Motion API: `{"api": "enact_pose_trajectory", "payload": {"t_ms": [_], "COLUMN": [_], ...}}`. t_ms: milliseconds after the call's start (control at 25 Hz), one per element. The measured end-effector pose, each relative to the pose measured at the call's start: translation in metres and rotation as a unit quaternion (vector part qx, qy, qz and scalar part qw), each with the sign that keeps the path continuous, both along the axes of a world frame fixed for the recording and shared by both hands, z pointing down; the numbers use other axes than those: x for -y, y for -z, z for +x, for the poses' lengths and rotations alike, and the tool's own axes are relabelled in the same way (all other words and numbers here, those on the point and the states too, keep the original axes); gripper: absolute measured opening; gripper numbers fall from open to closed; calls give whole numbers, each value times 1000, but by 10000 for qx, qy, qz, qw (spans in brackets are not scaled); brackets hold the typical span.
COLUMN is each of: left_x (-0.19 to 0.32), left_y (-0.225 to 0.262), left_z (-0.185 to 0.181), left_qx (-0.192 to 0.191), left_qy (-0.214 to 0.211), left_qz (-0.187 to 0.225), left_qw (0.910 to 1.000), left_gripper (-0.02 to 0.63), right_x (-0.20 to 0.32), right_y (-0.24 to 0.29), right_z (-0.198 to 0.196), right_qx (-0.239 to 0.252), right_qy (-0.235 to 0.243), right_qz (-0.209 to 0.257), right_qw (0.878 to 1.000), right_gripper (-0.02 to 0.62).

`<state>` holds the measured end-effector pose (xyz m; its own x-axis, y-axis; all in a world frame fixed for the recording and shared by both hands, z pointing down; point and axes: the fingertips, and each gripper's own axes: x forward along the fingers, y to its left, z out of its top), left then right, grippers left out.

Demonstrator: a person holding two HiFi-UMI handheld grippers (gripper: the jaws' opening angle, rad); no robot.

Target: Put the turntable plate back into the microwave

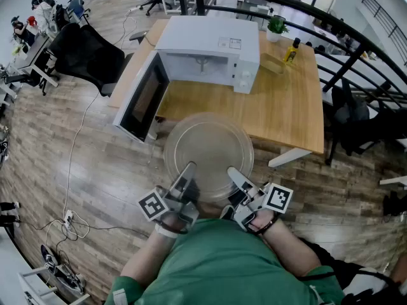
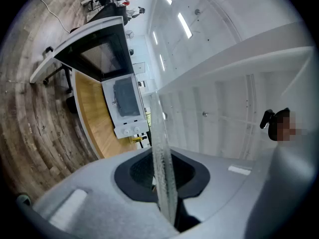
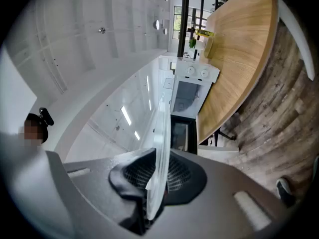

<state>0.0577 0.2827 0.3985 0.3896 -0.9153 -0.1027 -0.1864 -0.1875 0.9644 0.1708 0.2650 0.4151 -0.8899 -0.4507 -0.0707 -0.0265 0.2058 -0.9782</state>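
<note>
Head view, left to right: who has the turntable plate [image 1: 208,146]?

— Left claw [image 1: 188,171] clamps its near rim, right claw [image 1: 235,174] likewise; it hangs level over the floor, short of the open microwave [image 1: 210,53] on the desk [image 1: 289,107].

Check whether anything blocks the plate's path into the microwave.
Nothing visible does. The turntable plate, held at its near rim by the left gripper and right gripper, faces the open microwave; its door is swung left, with only tabletop between.
</note>
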Motion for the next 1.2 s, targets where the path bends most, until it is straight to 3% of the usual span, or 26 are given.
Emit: {"api": "enact_pose_trajectory", "payload": {"t_ms": [600,1200], "left_x": [18,56], "left_y": [-14,-19], "left_z": [-59,-113], "left_qx": [-246,-449], "left_qy": [-197,-913], "left_qz": [-214,-159], "left_qw": [9993,9947], "left_gripper": [40,38], "right_x": [12,36], "right_y": [-10,-11], "right_z": [-58,-109], "right_qx": [-217,-502], "right_qy": [-202,-1020], "right_qz": [-160,-58], "right_qw": [9994,9935], "right_gripper": [48,51]}}
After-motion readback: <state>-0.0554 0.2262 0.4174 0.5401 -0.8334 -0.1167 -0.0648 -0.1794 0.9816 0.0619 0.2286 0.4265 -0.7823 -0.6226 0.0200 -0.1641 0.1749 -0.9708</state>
